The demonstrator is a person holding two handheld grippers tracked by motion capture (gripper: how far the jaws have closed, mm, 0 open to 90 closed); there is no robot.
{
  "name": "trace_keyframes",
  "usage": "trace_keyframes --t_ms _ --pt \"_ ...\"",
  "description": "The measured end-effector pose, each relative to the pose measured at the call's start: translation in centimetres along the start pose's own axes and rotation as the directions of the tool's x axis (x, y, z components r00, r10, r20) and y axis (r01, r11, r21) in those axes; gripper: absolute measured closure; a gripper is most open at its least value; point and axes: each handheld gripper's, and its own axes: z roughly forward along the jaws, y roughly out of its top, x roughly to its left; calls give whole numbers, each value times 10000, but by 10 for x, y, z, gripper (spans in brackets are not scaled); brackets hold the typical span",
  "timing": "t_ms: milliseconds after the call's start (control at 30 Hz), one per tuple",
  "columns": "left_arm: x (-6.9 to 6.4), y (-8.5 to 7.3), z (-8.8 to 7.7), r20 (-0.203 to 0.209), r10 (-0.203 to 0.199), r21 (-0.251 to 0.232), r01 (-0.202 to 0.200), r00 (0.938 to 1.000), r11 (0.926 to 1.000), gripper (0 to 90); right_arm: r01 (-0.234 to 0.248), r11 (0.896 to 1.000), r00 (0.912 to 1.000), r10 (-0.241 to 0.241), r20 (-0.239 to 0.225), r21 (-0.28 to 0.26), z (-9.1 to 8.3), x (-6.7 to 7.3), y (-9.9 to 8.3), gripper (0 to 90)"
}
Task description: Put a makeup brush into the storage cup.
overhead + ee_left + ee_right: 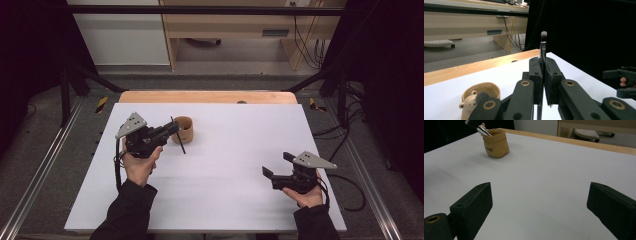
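Observation:
My left gripper [174,129] is shut on a thin make-up brush [180,143] with a black handle, held just left of a tan bear-faced cup [184,131]. In the left gripper view the brush [542,48] stands upright between the pressed jaws of the left gripper [543,65], silver ferrule and dark bristles on top. The cup [483,89] lies low at the left there. My right gripper [277,165] hovers near the table's front right, open, with nothing between its jaws. The right gripper [539,195] faces the cup [496,143] far off, with the brush's ferrule [481,129] by the cup's rim.
A white sheet [225,165] covers the table, and a wooden strip [207,96] shows at its far edge. Dark frame bars and cables flank both sides. A wooden desk stands on the floor beyond the table.

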Motion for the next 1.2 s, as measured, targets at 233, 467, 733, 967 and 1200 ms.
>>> trace_keyframes --t_ms 233,467,733,967,1200 --pt "2 7 8 -111 152 118 -151 9998 9998 849 -8 10000 10000 8 0 1 1 1 0 67" --pt "4 13 20 -236 375 322 -368 9990 9988 850 3 10000 10000 -3 -20 33 2 2 0 65" --pt "8 17 31 -458 511 457 -490 9976 9978 850 -20 10000 10000 20 -41 13 3 2 0 64" --pt "14 19 41 -587 579 598 -544 9966 9967 850 -19 10000 10000 19 -78 44 3 2 0 63" --pt "22 21 49 -856 608 657 -552 9945 9963 850 -6 10000 10000 6 -92 41 4 3 0 63"
